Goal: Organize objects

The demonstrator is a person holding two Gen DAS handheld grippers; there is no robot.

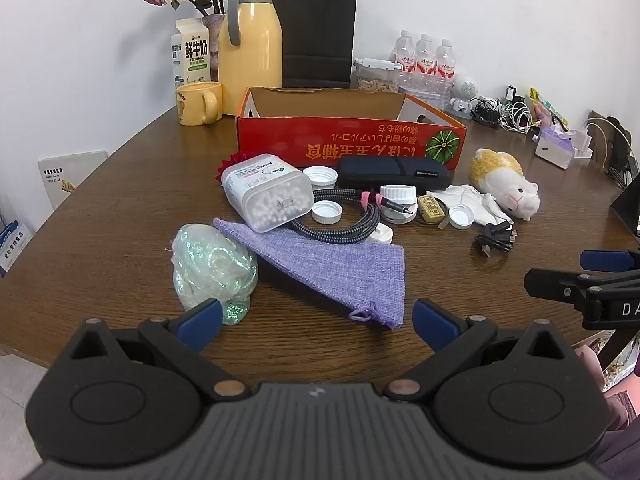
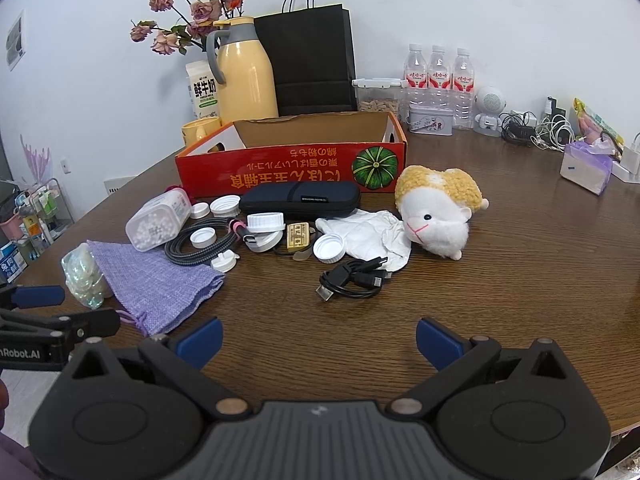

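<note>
Hovering spread wide and empty, the left claw [image 1: 316, 320] and right claw [image 2: 319, 338] are facing clutter lying near a red box [image 2: 288, 168] on the counter [image 2: 520, 280].

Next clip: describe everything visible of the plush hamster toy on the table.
The plush hamster toy is fluffy, with a white face and belly, yellow-orange knitted-looking back, black bead eye and pink stitched nose and mouth. It lies low on the brown wooden table, right of the red cardboard box, face toward the camera. Its side touches the crumpled white tissue. Neither gripper touches it.
</note>
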